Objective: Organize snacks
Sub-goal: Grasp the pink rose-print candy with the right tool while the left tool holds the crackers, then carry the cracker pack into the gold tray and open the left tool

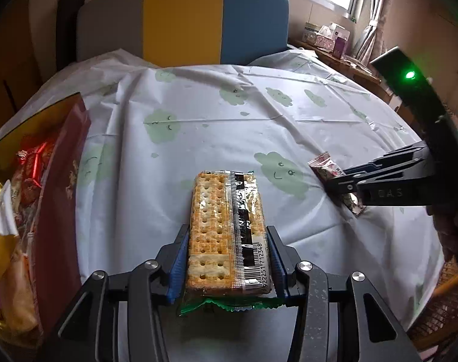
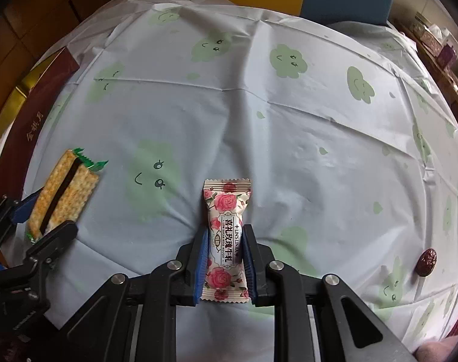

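Note:
A clear pack of crackers [image 1: 226, 226] with a green crimped end lies lengthwise between the blue pads of my left gripper [image 1: 229, 259], which is shut on it just above the tablecloth. In the right wrist view the same cracker pack [image 2: 69, 181] sticks out of the left gripper [image 2: 52, 214] at the left edge. My right gripper [image 2: 224, 232] is shut on a small rose-printed nougat candy [image 2: 227, 202], whose top end pokes out past the fingertips. From the left wrist view, the right gripper [image 1: 334, 181] and the candy [image 1: 322, 166] are at the right, low over the cloth.
A maroon box [image 1: 63, 181] with a gold lining, full of wrapped snacks, stands at the table's left edge [image 2: 39, 105]. A red date [image 2: 427, 261] lies on the cloud-print tablecloth [image 2: 259, 105] at the right. A grey, yellow and blue chair [image 1: 183, 21] stands behind the table.

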Demonstrator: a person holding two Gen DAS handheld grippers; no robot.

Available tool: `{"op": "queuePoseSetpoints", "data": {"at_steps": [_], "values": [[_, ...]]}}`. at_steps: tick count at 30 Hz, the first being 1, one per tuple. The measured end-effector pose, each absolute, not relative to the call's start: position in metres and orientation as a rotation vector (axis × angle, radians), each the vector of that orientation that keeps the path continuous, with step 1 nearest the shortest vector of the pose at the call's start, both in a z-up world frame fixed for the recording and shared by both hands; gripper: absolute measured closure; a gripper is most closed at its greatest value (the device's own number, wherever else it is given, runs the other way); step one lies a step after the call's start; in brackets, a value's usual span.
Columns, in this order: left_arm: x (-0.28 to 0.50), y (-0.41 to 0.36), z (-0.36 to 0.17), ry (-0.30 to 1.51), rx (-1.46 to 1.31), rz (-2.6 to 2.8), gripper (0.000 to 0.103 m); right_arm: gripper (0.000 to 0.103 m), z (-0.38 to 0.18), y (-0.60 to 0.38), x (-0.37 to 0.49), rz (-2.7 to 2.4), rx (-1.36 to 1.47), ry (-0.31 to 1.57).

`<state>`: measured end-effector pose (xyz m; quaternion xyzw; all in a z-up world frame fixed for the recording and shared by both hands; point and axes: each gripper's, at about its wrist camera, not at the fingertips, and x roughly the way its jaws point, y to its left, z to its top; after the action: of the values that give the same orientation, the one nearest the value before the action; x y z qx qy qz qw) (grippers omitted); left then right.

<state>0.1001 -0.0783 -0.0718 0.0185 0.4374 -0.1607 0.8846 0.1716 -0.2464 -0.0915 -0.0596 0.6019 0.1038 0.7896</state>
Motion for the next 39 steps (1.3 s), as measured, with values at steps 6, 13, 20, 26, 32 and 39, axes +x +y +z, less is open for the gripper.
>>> {"op": "queuePoseSetpoints", "data": {"at_steps": [6, 13, 20, 26, 32, 39], "values": [[0.083, -0.079, -0.049, 0.847, 0.067, -0.338, 0.055, 0.081, -0.092, -0.230, 0.163, 0.225, -0.232, 1.263], [0.070, -0.052, -0.025, 0.825, 0.007, -0.299, 0.055, 0.080, -0.092, -0.215, 0.154, 0.220, -0.293, 1.235], [0.084, 0.030, -0.002, 0.816, -0.221, -0.160, 0.055, 0.080, -0.089, -0.212, 0.149, 0.218, -0.295, 1.226], [0.108, 0.111, 0.002, 0.823, -0.407, 0.018, 0.055, 0.080, -0.090, -0.215, 0.150, 0.219, -0.297, 1.225], [0.138, 0.149, 0.002, 0.820, -0.504, 0.103, 0.055, 0.080, -0.090, -0.213, 0.150, 0.217, -0.305, 1.224], [0.178, 0.150, -0.036, 0.915, -0.550, 0.142, 0.054, 0.080, -0.089, -0.212, 0.150, 0.217, -0.303, 1.223]]}}
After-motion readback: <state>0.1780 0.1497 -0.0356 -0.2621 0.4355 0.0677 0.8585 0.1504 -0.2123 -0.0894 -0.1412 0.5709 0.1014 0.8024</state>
